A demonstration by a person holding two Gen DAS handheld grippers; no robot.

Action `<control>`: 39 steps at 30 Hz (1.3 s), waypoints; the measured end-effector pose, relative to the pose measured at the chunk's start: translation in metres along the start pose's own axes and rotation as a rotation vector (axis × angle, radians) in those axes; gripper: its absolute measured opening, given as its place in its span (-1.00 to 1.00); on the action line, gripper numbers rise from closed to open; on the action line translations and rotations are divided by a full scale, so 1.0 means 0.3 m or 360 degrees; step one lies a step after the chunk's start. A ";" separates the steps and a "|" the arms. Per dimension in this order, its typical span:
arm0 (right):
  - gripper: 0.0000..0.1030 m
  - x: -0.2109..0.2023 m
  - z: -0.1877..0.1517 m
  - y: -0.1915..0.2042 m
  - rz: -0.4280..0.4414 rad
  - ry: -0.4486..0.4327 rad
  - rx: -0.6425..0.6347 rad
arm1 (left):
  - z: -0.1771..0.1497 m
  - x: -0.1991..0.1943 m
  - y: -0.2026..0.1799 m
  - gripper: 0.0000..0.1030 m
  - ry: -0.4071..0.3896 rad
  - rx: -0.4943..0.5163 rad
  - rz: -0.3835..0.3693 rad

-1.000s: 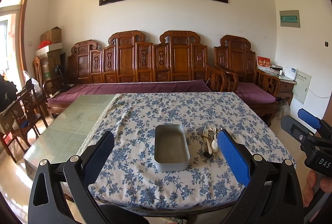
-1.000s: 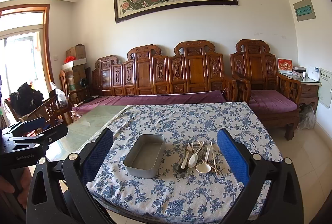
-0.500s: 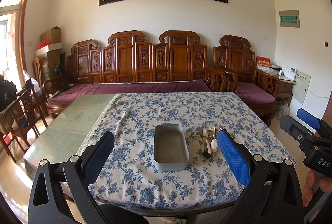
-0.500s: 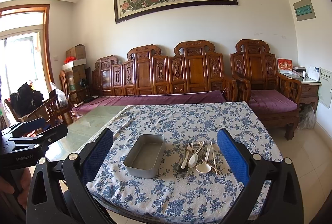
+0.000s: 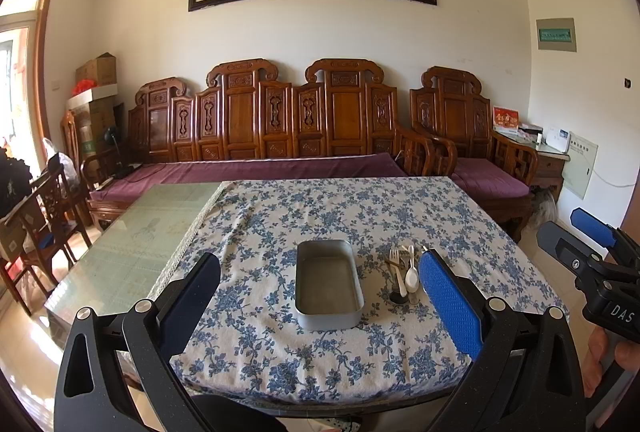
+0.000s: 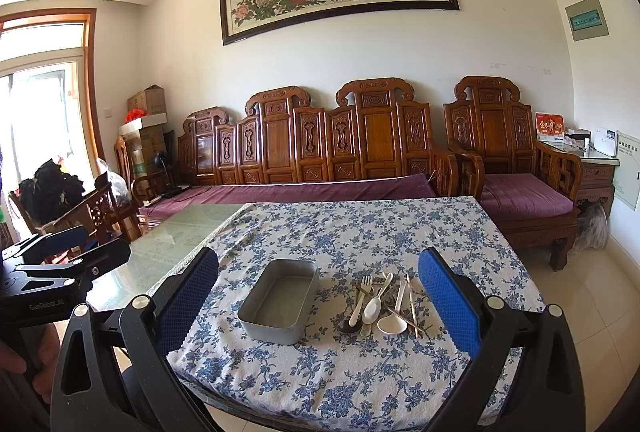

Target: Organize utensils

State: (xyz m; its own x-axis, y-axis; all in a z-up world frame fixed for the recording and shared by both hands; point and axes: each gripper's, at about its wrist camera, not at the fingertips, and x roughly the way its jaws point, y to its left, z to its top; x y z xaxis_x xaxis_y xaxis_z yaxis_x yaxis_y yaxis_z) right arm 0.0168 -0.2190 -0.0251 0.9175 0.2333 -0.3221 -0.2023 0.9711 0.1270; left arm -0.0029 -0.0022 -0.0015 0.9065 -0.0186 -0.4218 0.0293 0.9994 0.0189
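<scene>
A grey metal tray (image 5: 328, 282) (image 6: 280, 300) lies empty on the blue-flowered tablecloth (image 5: 360, 216) (image 6: 360, 232). Just right of it sits a pile of utensils (image 5: 404, 274) (image 6: 384, 304): white spoons, a fork, chopsticks and a dark spoon. My left gripper (image 5: 320, 296) hovers open in front of the table's near edge, with the tray between its blue pads. My right gripper (image 6: 320, 296) is open too, held back from the table, nothing between its fingers. Each gripper shows at the edge of the other's view.
The left part of the table is bare green glass (image 5: 140, 232). A carved wooden sofa (image 5: 280, 136) with purple cushions stands behind the table, an armchair (image 6: 516, 160) to the right. Wooden chairs (image 5: 44, 216) and cardboard boxes (image 6: 146, 124) crowd the left side.
Both views have shifted only slightly; the left view has crept a little closer to the table. Nothing on the table has moved.
</scene>
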 end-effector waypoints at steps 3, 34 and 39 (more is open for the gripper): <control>0.95 -0.005 0.011 0.010 0.0000 0.0012 0.0003 | -0.008 0.004 -0.007 0.87 0.0013 0.0003 0.0001; 0.58 0.523 -0.154 -0.286 -0.0065 0.0368 0.0017 | -0.052 0.523 -0.097 0.87 0.0374 0.0168 -0.0292; 0.41 0.639 -0.178 -0.359 -0.0086 0.0453 0.0026 | -0.064 0.640 -0.145 0.79 0.0435 0.0234 -0.0322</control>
State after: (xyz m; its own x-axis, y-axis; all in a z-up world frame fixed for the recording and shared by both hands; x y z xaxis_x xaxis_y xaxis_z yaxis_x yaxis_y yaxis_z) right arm 0.1961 -0.2760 -0.1507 0.7934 0.1883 -0.5788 -0.1479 0.9821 0.1168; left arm 0.1618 -0.0486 -0.1008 0.7310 -0.1869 -0.6563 0.2744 0.9611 0.0320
